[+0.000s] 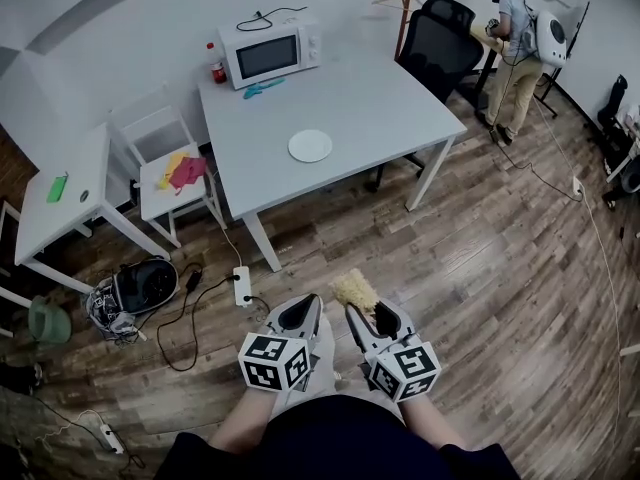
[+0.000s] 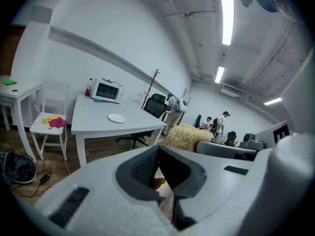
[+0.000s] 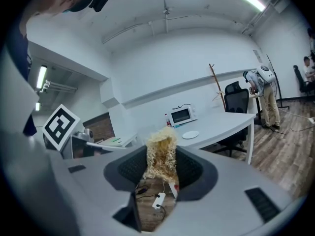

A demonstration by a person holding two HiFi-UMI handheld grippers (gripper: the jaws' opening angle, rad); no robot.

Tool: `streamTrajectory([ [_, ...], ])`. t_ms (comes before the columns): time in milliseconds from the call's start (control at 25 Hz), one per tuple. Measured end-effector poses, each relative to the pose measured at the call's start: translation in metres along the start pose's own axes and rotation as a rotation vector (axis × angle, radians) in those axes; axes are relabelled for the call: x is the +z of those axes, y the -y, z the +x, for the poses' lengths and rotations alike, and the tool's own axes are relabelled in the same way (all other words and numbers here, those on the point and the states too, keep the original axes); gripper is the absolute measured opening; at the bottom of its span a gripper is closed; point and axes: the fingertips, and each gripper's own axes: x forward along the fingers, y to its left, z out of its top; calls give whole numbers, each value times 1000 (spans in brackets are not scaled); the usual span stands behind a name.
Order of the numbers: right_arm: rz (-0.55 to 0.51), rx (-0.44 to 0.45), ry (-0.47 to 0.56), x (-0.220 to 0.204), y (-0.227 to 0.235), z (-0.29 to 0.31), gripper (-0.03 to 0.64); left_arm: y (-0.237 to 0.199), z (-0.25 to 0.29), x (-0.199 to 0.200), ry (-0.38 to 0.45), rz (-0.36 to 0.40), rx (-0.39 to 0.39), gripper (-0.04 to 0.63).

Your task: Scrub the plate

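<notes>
A white plate (image 1: 310, 145) lies near the front of the pale table (image 1: 400, 108), far ahead of both grippers. My left gripper (image 1: 300, 314) is held low over the wooden floor, shut with nothing between its jaws. Beside it, my right gripper (image 1: 364, 318) is shut on a straw-coloured fibre scrubber (image 1: 353, 288) that sticks out past its tips. In the right gripper view the scrubber (image 3: 161, 154) fills the gap between the pads, and the plate (image 3: 190, 134) shows small on the table behind. The left gripper view has the plate (image 2: 116, 118) at mid-left and the scrubber (image 2: 186, 136) at right.
On the table's far end stand a microwave (image 1: 270, 53), a red-capped bottle (image 1: 215, 65) and a teal item (image 1: 262, 88). A white chair (image 1: 180, 173) with cloths stands left, an office chair (image 1: 440, 48) right. A power strip (image 1: 242, 285) and cables lie on the floor. A person (image 1: 520, 48) stands far right.
</notes>
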Motion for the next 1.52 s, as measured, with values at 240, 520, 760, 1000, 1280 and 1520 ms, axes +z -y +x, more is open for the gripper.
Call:
streamTrajectory([
  [240,5,-49,-11,12,30,21,170,-11,37,20,-13,26,-22,17],
  [520,4,-91,1,31,69,61,170,-29,86,51,-11,34,-55,17],
  [760,-8,-88,-1,47,88,110,170,-56,124,77,-8,34,-64,17],
  [1000,-19,-80,3,76,104,165,170,-92,159,113,-8,29,-60,17],
  [1280,-9,-77,0,100,123,226,170,-131,197,150,-19,36,-54,17],
  [1520,-12,-68,-11,111,132,272,170,-166,224,170,-26,37,-49,17],
])
